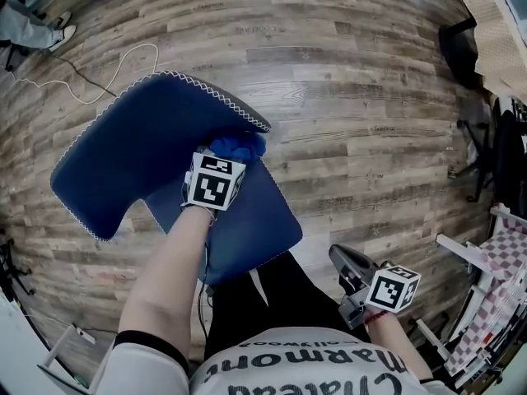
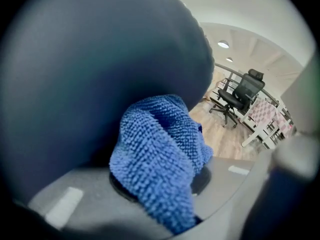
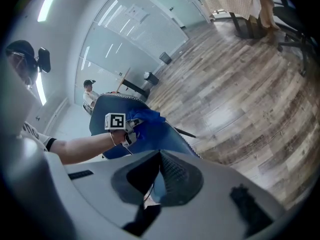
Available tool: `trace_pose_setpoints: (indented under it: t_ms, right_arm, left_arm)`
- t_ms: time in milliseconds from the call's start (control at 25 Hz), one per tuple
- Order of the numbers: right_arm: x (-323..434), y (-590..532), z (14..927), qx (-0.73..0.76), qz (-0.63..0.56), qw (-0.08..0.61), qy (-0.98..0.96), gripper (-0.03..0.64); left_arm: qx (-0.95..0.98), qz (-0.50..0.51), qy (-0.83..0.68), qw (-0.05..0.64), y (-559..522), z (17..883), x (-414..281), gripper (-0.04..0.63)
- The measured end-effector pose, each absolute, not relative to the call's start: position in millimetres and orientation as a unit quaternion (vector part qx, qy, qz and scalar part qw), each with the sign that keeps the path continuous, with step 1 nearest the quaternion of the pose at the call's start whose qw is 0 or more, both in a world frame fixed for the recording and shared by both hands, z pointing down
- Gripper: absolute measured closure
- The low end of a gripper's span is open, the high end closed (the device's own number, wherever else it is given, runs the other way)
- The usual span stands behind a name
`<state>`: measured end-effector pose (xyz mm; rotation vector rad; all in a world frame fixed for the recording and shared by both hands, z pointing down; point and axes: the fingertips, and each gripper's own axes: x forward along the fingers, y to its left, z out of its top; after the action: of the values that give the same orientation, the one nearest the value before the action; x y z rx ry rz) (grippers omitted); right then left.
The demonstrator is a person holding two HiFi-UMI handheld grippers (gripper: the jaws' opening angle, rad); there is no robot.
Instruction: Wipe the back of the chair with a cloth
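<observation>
The chair back has the blue cloth pressed against its edge for wiping, pinched by the left gripper. The right gripper, pressed together and empty, idles well clear of it.

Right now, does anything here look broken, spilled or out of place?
Nothing much. The left gripper clamps the blue cloth against the chair back. The right gripper hangs shut and empty by the person's side. The only stray thing is a thin white cord looping loose on the wooden floor.
</observation>
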<state>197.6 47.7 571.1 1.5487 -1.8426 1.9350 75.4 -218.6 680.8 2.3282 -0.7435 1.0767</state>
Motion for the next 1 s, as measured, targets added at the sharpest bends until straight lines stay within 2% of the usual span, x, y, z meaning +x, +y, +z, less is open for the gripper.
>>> trace_pose_setpoints:
  t_ms: [120, 240, 600, 720, 1000]
  right_arm:
    - [191, 45, 577, 0.494, 0.630, 0.030, -0.598, 0.603]
    - [175, 32, 576, 0.477, 0.632, 0.028, -0.611, 0.603]
    - [128, 7, 579, 0.427, 0.641, 0.041, -0.637, 0.603]
    - [123, 6, 577, 0.424, 0.640, 0.047, -0.640, 0.603]
    - [144, 10, 577, 0.451, 0.635, 0.043, -0.626, 0.603]
  left_arm:
    - [0.850, 0.361, -0.290, 0.253, -212, 673, 67, 0.520]
    - [0.834, 0.313, -0.355, 0.285, -203, 660, 22, 0.522]
    - [0.606, 0.358, -0.615, 0.357, -149, 678, -236, 0.520]
    - [0.607, 0.378, -0.604, 0.352, -153, 685, -244, 0.520]
    - [0.629, 0.380, -0.567, 0.372, -190, 711, -183, 0.520]
